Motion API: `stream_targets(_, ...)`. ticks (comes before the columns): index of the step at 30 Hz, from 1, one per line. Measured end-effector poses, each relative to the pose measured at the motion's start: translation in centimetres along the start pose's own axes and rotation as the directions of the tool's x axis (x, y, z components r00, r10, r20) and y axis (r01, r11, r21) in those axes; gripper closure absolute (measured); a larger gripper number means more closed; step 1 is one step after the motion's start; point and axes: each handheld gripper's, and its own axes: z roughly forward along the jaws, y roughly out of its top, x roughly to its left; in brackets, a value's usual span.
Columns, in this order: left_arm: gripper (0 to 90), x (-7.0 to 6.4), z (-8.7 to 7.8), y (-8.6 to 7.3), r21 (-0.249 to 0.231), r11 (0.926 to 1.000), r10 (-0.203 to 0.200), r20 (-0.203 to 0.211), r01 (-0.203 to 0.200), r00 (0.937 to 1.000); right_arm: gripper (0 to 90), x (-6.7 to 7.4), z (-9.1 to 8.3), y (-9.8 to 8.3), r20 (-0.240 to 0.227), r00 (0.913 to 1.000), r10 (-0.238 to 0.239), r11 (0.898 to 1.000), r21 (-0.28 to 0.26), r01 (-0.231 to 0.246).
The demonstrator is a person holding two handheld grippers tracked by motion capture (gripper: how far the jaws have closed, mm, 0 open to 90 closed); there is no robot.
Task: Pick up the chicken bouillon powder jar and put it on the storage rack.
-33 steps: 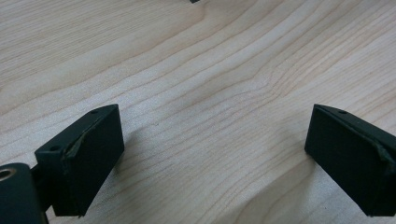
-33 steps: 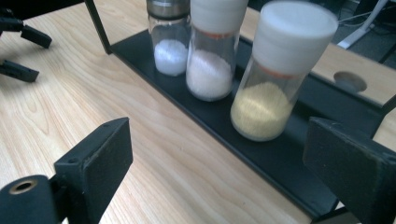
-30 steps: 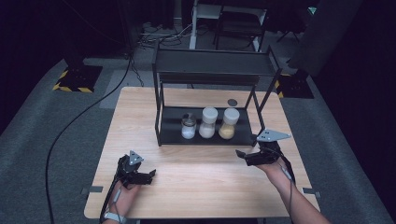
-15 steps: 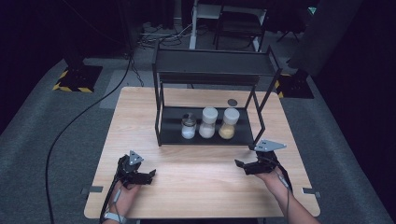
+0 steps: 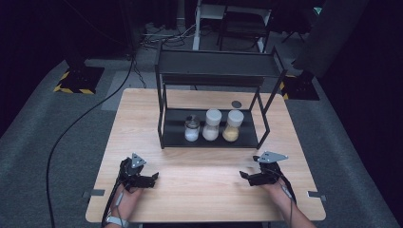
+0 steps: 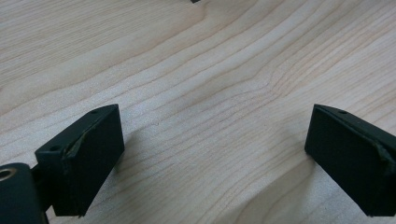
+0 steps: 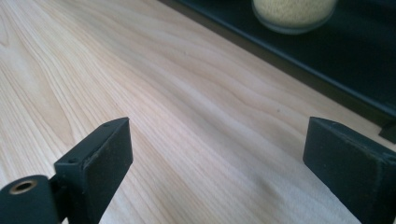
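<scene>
**Both grippers low at the near edge, jars shelved**

With nothing held in either tool, I judge this a rest or start position. My left gripper (image 5: 151, 177) sits near the table's (image 5: 199, 199) near-left corner, jaws apart over bare wood. My right gripper (image 5: 245, 176) sits near the near-right corner, jaws likewise wide and empty. Farther off, at the table's middle, the black rack (image 5: 214, 71) carries three jars on its lower shelf: a clear jar (image 5: 191, 128), a white-filled jar (image 5: 212, 125) and a yellow-filled jar (image 5: 232, 125), side by side. Beyond the rack lies a small dark disc (image 5: 236, 104). The next move likely calls for reaching forward under the upper shelf, jaws squared to one jar.
</scene>
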Motion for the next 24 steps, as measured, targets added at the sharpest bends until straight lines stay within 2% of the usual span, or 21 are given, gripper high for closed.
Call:
stream_targets(9, 4.5, 0.0, 0.0, 0.0, 0.000, 1.0000, -0.001, -0.001, 0.001, 1.0000, 8.2, 0.4, 0.7, -0.7, 0.012, 0.9999, -0.005, 0.999, 0.033, 0.004)
stream_targets(12, 4.5, 0.0, 0.0, 0.0, 0.000, 1.0000, -0.001, -0.001, 0.001, 1.0000, 7.7, 0.6, 1.1, -0.7, 0.018, 0.9998, -0.010, 0.998, 0.066, 0.009)
stream_targets(17, 4.5, 0.0, 0.0, 0.0, 0.000, 1.0000, -0.001, -0.002, 0.001, 1.0000, 7.5, 0.6, 1.1, -0.7, 0.016, 0.9999, 0.001, 0.998, 0.068, -0.002)
stream_targets(24, 4.5, 0.0, 0.0, 0.0, 0.000, 1.0000, -0.001, -0.001, 0.001, 1.0000, 6.6, 0.3, 1.1, -0.7, 0.003, 1.0000, -0.008, 0.997, 0.070, 0.008)
